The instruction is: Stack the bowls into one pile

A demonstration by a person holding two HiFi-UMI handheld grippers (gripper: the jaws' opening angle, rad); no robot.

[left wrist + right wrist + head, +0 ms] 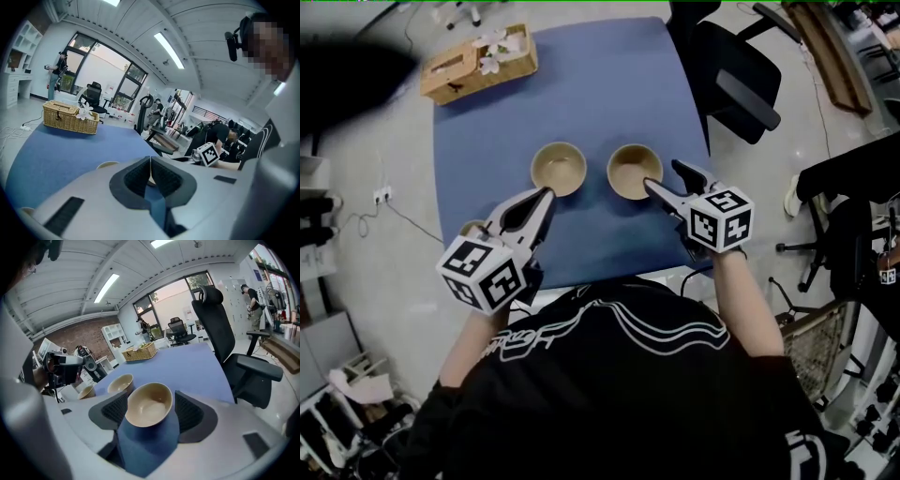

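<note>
The right tongs (pixel 662 175) gape wide, with the right bowl (pixel 149 405) just ahead between them on the desk (pixel 581 84). The left tongs (pixel 547 193) are pressed together, empty. Best to pinch the near rim firmly, lift level, then centre it over the left bowl (pixel 558 168).

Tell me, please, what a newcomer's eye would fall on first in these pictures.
First, two round tan bowls side by side mid-way on the blue table: the left bowl and the right bowl. The right gripper frames the right bowl with jaws apart; the left gripper, shut and empty, hovers beside a third tan bowl it half hides. A woven wicker basket sits at the table's far left corner.
</note>
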